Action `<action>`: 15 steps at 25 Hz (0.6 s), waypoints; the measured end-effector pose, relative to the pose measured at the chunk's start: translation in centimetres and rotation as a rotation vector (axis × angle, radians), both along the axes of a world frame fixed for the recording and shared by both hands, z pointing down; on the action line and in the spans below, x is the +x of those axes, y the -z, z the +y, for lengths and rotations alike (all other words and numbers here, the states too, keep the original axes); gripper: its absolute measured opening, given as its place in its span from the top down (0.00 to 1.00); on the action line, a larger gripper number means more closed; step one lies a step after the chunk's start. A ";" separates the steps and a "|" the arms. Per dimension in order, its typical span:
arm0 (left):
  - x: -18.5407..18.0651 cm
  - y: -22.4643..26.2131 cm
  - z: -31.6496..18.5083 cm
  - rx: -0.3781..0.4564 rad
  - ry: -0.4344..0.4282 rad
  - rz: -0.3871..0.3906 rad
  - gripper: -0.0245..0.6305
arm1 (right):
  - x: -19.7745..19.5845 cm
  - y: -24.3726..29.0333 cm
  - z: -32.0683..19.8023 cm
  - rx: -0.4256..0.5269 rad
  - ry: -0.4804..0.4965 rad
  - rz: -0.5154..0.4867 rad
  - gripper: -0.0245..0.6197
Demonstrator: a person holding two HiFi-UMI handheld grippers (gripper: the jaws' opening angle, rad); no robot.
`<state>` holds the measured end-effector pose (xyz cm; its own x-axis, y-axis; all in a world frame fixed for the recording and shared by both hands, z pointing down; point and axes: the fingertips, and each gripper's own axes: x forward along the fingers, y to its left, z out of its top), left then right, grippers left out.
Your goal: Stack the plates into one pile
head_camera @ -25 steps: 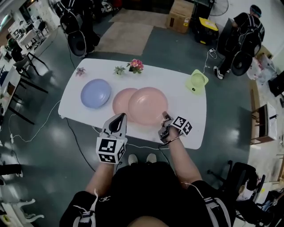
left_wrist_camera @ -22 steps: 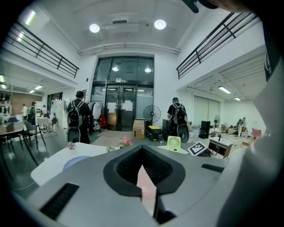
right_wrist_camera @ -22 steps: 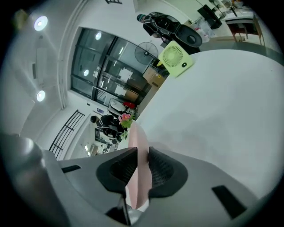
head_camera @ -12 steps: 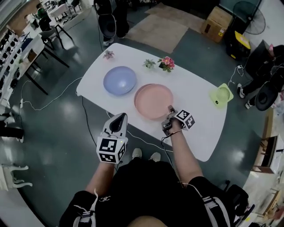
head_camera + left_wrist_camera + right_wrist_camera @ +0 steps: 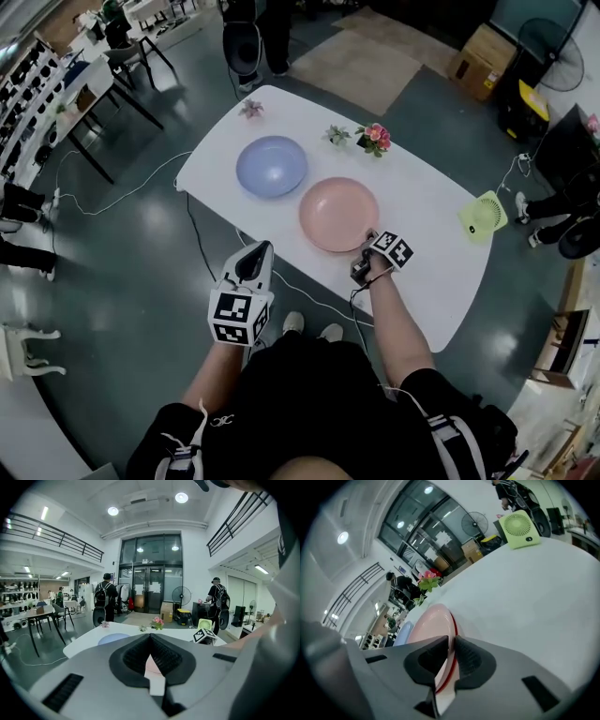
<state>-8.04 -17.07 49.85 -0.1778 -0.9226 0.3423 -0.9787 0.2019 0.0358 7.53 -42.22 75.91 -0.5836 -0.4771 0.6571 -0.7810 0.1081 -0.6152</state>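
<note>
Two pink plates [image 5: 337, 211] lie one on the other near the front edge of the white table [image 5: 427, 272]. My right gripper [image 5: 367, 246] is at their near right rim. Its jaws have just been closing, and in the right gripper view the top pink plate's [image 5: 431, 620] rim is pinched between the pads of the right gripper [image 5: 451, 641]. A blue plate [image 5: 272, 166] sits alone to the left, apart from the pink pile. My left gripper [image 5: 255, 251] hangs off the table's front edge over the floor, shut on nothing, and the left gripper view [image 5: 150, 637] shows its tips meeting.
A small green fan [image 5: 483, 216] stands at the table's right end. Pink flowers [image 5: 378, 137] and two smaller sprigs [image 5: 337, 134] line the far edge. Cables run over the floor under the table. People, chairs and a cardboard box [image 5: 483, 61] are farther off.
The pink plate in my right gripper, earlier raised and offset over the other pink one, has come down and now lies squarely on it. The left gripper stayed off the table's front edge.
</note>
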 end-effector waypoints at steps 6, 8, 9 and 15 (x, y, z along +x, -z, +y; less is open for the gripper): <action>0.3 0.6 -1.5 0.008 -0.039 0.002 0.94 | 0.3 1.9 -0.2 0.148 0.102 0.114 0.85; 0.6 1.1 -2.2 0.024 -0.056 -0.003 0.94 | 0.7 4.0 -0.6 0.238 0.117 0.136 0.84; 0.8 1.5 -2.5 0.033 -0.065 -0.005 0.94 | 0.9 5.4 -0.9 0.290 0.122 0.146 0.84; 3.2 3.8 -5.1 0.104 -0.143 -0.008 0.94 | 3.3 18.5 -2.0 0.690 0.082 0.162 0.91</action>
